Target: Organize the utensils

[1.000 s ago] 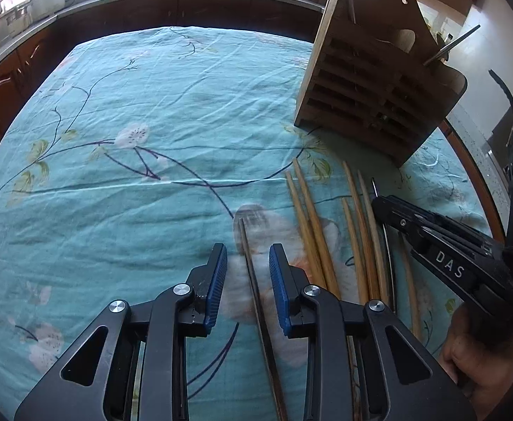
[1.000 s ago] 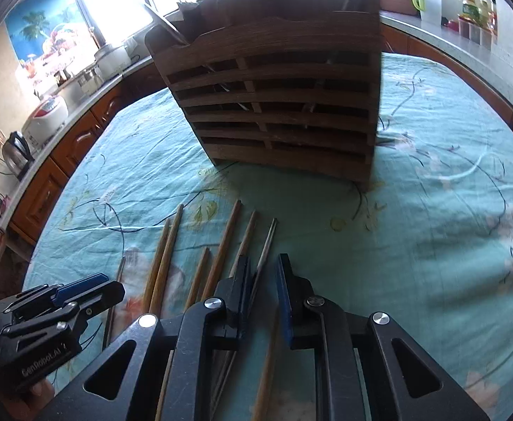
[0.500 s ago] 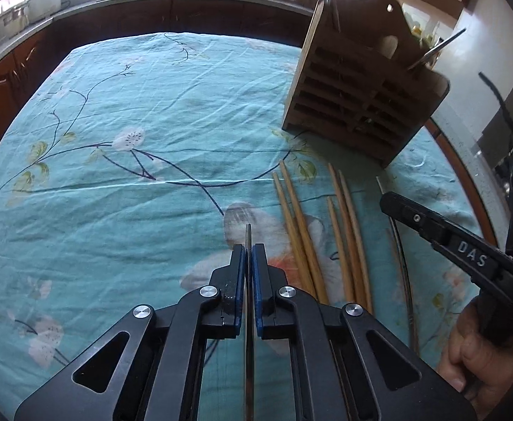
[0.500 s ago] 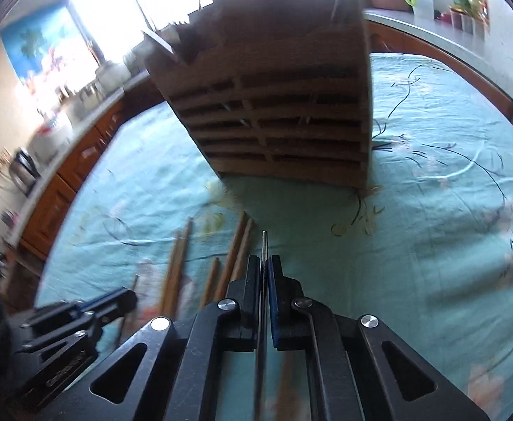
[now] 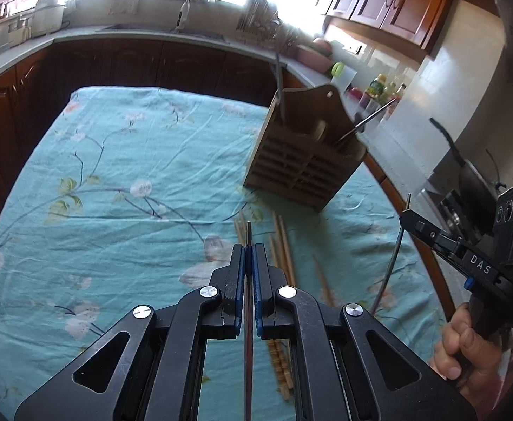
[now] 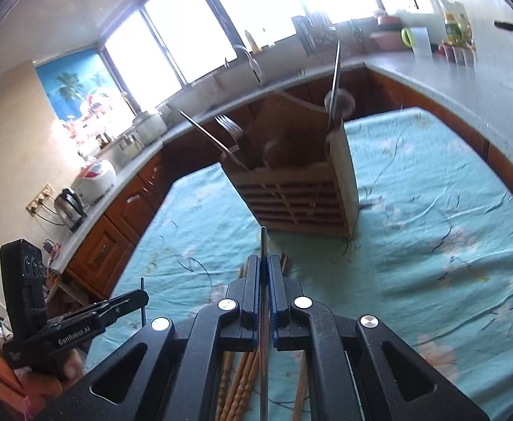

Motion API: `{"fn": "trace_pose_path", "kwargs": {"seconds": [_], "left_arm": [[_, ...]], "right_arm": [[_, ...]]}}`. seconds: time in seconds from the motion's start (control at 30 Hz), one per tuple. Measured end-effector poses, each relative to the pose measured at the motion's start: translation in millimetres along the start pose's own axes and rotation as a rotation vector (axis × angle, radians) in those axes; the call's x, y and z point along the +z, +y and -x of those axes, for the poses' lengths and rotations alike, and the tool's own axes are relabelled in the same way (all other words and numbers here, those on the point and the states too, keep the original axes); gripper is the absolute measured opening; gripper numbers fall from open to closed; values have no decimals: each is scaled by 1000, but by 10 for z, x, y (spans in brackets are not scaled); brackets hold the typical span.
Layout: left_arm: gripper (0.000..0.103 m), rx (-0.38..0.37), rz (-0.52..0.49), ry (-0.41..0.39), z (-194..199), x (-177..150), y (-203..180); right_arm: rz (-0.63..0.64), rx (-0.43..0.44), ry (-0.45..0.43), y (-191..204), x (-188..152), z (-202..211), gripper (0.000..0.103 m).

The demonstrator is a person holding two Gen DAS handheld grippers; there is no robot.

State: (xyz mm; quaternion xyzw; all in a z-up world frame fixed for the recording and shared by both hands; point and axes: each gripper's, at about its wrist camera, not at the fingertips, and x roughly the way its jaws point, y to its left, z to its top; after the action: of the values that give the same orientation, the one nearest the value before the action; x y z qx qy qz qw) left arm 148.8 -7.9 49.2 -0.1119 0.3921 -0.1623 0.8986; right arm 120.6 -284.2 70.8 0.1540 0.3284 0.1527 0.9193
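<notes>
Since a second ago: both sets of jaws closed, both lifted off the teal floral tablecloth (image 5: 123, 161). Left gripper (image 5: 249, 256) pinching one dark chopstick (image 5: 249, 235); right gripper (image 6: 264, 266) pinching a thin metal chopstick (image 6: 263, 242), probably. Both angled down toward wooden utensil holder (image 5: 302, 172), far centre. Wooden chopsticks (image 5: 284, 245) remaining near. Next: insertion into holder.
</notes>
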Motion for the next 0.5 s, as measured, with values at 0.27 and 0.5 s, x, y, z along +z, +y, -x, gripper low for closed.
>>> {"fn": "trace_pose_path", "kwargs": {"seconds": [0.27,0.5], "left_arm": [[4,-31,-26,-86,361,158,-122],[4,-38,-51,-130,472,269,-219]], "right_arm": [[23,9,-90,83,150,383,4],[26,9,-144,78,280,546,4]]}}
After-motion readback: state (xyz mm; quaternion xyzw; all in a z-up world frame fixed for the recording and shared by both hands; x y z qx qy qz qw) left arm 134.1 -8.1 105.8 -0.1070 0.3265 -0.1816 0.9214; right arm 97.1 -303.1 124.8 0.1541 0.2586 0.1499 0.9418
